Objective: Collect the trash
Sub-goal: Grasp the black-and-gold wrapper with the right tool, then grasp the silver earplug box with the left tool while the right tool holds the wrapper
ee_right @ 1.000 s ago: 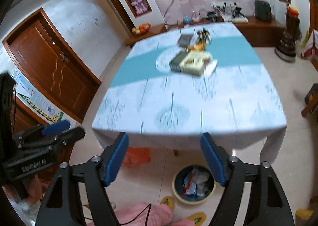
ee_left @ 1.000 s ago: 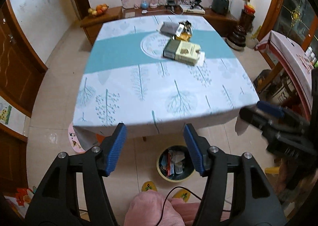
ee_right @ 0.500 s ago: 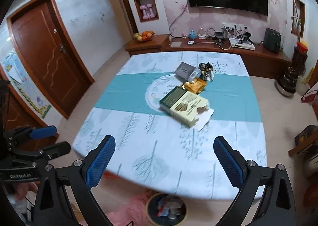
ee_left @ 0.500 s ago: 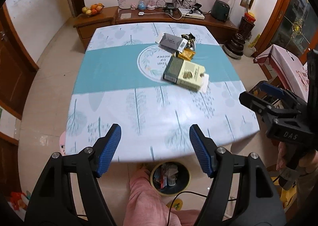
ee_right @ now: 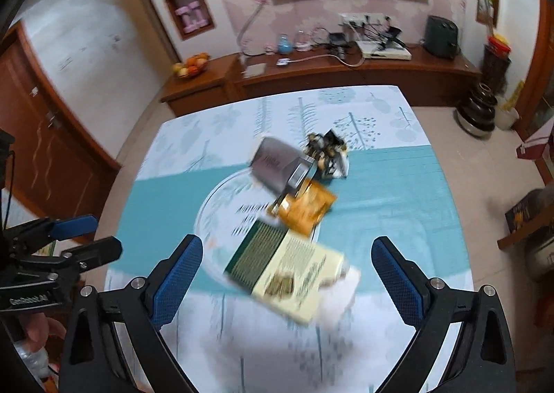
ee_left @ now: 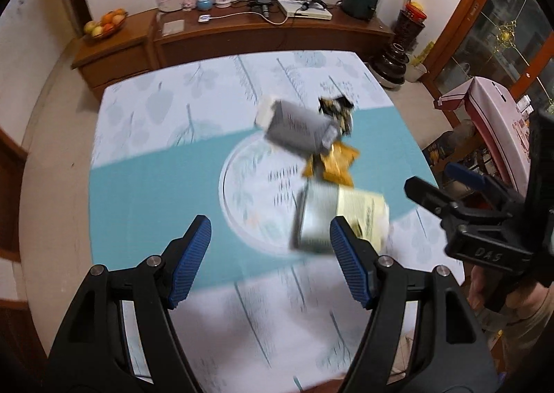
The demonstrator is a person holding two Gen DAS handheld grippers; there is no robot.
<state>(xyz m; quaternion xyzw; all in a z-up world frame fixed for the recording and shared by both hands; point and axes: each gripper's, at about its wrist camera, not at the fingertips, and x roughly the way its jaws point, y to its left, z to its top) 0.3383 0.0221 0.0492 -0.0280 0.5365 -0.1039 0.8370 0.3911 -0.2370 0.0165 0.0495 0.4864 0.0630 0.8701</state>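
Note:
Trash lies on the table's teal stripe: a green and cream box (ee_left: 341, 218) (ee_right: 285, 275), an orange wrapper (ee_left: 332, 168) (ee_right: 306, 208), a grey carton (ee_left: 296, 128) (ee_right: 278, 164) and a dark crumpled wrapper (ee_left: 337, 109) (ee_right: 329, 152). A white tissue (ee_right: 341, 296) pokes out beside the box. My left gripper (ee_left: 270, 254) is open and empty above the table, its right pad in front of the box's near edge. My right gripper (ee_right: 287, 275) is open and empty, with the box between its pads, farther away. Both views are motion-blurred.
The table (ee_left: 149, 185) wears a white and teal cloth. A wooden sideboard (ee_left: 270, 33) with cables, devices and a fruit bowl (ee_left: 105, 24) stands behind it. A dark vase (ee_right: 479, 107) sits on the floor at right, and a wooden door (ee_right: 45, 151) at left.
Both grippers have moved up and forward over the table toward the trash. The floor bin below the table edge has dropped out of view.

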